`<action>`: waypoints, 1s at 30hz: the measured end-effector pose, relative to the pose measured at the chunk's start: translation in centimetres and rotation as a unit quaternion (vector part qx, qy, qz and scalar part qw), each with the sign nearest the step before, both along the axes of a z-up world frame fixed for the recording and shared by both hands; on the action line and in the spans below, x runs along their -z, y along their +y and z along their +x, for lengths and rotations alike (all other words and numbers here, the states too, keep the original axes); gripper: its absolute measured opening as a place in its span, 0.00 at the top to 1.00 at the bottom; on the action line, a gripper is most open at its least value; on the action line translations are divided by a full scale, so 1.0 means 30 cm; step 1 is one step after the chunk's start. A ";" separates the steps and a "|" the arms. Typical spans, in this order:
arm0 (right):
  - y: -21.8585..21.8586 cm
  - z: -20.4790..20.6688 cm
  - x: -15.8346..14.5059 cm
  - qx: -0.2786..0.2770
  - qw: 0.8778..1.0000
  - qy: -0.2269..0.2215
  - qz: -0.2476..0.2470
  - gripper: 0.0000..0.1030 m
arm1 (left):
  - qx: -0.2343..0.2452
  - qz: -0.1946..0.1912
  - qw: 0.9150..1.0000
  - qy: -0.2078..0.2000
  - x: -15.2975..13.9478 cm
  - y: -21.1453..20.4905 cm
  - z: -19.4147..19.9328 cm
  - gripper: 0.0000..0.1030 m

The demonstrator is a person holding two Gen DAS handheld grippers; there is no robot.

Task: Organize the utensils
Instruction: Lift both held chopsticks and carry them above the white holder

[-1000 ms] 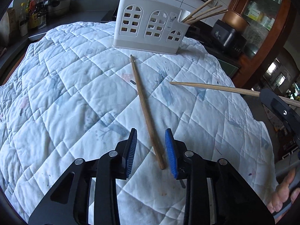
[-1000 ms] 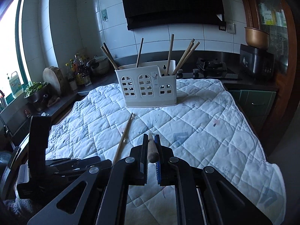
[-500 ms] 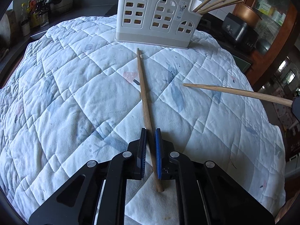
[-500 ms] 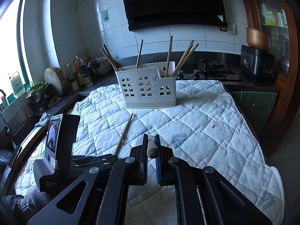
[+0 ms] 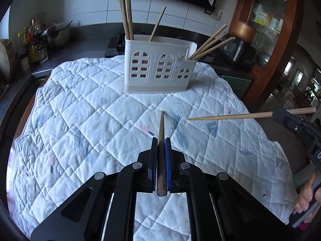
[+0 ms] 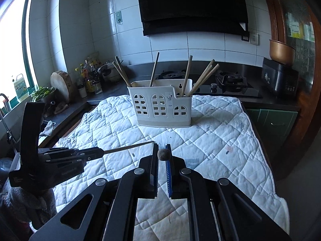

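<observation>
White quilt (image 5: 84, 108) over tiled-kitchen counter; left tool (image 5: 161, 140), right tool (image 6: 161, 146) each clamping a chopstick (image 5: 161, 132).

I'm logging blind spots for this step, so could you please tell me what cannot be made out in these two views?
- Left wrist view: the held chopstick is foreshortened, so its length is unclear.
- Right wrist view: the right tool shows only its chopstick's butt end; the shaft is hidden behind it.
- Both views: the holder walls hide the stored chopsticks' lower ends.
- Right wrist view: the counter bottles are too small to read.

Daylight from left window (image 6: 12, 46), dim surroundings, fisheye-warped edges, sharp focus
</observation>
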State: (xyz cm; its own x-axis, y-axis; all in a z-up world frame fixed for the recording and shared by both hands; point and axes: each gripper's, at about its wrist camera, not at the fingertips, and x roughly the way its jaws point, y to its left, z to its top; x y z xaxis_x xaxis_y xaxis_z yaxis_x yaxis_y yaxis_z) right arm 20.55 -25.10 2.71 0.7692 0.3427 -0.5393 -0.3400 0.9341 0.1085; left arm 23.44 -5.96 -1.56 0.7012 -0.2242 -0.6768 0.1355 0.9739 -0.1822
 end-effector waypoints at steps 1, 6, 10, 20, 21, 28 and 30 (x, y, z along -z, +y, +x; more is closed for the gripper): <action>0.003 0.010 -0.018 -0.004 1.000 -0.001 -0.002 0.94 | 0.002 0.001 1.000 -0.006 -0.018 0.005 0.001 0.94; 0.015 0.063 -0.100 -0.017 1.000 0.003 -0.010 0.94 | 0.010 0.003 1.000 -0.014 -0.084 0.034 0.028 0.94; 0.019 0.116 -0.183 -0.021 0.999 0.001 -0.025 0.94 | 0.017 0.018 0.999 -0.021 -0.129 0.036 0.062 0.94; 0.007 0.283 -0.379 -0.016 0.999 -0.005 -0.048 0.94 | 0.030 0.032 0.998 -0.047 -0.265 0.027 0.150 0.95; 0.008 0.302 -0.391 -0.016 0.999 -0.003 -0.051 0.94 | 0.030 0.032 0.998 -0.051 -0.285 0.029 0.162 0.95; 0.007 0.423 -0.438 -0.005 0.997 0.011 -0.075 0.94 | 0.028 0.041 0.994 -0.096 -0.472 0.022 0.237 0.95; 0.010 0.459 -0.439 -0.006 0.997 0.017 -0.078 0.94 | 0.023 0.046 0.992 -0.115 -0.535 0.020 0.262 0.95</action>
State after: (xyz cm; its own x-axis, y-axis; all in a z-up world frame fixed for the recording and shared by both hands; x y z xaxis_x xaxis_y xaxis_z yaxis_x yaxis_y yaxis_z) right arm 34.33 -24.80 15.89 0.7463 0.2625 -0.6116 -0.3504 0.9362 -0.0257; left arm 31.31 -5.35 14.49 0.8302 -0.2044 -0.5186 0.2081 0.9767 -0.0519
